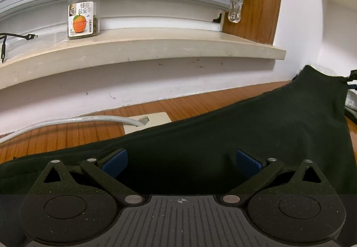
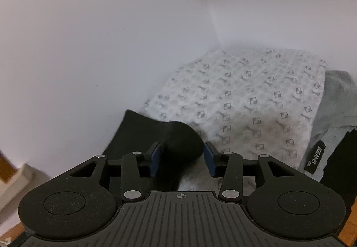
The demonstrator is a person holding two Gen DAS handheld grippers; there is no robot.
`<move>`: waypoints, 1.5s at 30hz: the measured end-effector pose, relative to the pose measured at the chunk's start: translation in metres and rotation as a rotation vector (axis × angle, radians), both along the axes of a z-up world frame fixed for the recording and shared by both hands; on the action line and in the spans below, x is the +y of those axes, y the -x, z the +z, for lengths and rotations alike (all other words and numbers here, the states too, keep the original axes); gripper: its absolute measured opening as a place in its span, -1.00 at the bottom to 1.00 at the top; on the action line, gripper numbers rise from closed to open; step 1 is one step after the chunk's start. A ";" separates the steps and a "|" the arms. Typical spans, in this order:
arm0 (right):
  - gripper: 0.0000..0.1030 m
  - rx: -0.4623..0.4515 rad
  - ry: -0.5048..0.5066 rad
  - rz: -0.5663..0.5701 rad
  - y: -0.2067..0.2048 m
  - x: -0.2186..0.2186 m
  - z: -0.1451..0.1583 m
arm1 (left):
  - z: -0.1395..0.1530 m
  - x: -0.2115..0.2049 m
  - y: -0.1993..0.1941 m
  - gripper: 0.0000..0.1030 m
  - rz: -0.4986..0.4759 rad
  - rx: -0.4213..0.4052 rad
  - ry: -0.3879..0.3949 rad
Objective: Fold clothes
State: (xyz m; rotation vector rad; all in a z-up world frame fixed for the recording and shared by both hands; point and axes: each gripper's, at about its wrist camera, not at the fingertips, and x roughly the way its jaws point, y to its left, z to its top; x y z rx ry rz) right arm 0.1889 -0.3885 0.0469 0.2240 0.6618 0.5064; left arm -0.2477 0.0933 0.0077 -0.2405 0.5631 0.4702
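A black garment is spread over the wooden table, running from the lower left to a raised corner at the right. My left gripper hovers over it with its blue pads far apart and nothing clamped between them. In the right wrist view a bunched end of the black garment rises between the blue pads of my right gripper. The left pad lies against the cloth, the right pad stands just clear of it, and patterned fabric shows through the gap.
A glass jar stands on the windowsill, with a white cable on the table below it. A folded white patterned cloth and a grey garment lie by the white wall.
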 end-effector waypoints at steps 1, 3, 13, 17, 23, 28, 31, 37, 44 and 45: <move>-0.21 -0.018 -0.002 0.007 0.002 0.002 0.001 | 0.000 0.000 0.000 1.00 0.000 0.000 0.000; -0.70 -0.072 -0.026 0.026 0.008 0.005 0.007 | 0.000 0.000 0.000 1.00 0.001 0.001 0.000; -0.71 -0.225 -0.036 0.222 0.055 0.048 0.051 | -0.001 0.001 -0.001 1.00 0.005 0.003 0.007; -0.72 -0.262 -0.038 0.394 0.099 0.081 0.060 | -0.001 0.001 0.000 1.00 0.007 0.003 0.010; -0.72 -0.261 -0.016 0.731 0.201 0.117 0.032 | -0.001 0.002 0.000 1.00 0.011 0.003 0.013; -0.72 -0.207 0.111 0.881 0.253 0.127 -0.026 | -0.001 0.002 0.001 1.00 0.013 0.004 0.013; -0.71 -0.227 0.157 0.909 0.268 0.124 -0.043 | -0.002 0.002 0.000 1.00 0.017 0.008 0.010; -0.69 -0.202 0.095 0.902 0.263 0.115 -0.052 | 0.007 -0.013 -0.006 0.96 0.009 0.017 -0.063; -0.62 -0.182 0.035 0.918 0.257 0.109 -0.062 | 0.052 -0.063 -0.056 0.10 -0.154 -0.069 -0.071; -0.62 -0.181 0.032 0.920 0.257 0.108 -0.062 | 0.058 -0.072 -0.067 0.03 -0.188 -0.078 -0.078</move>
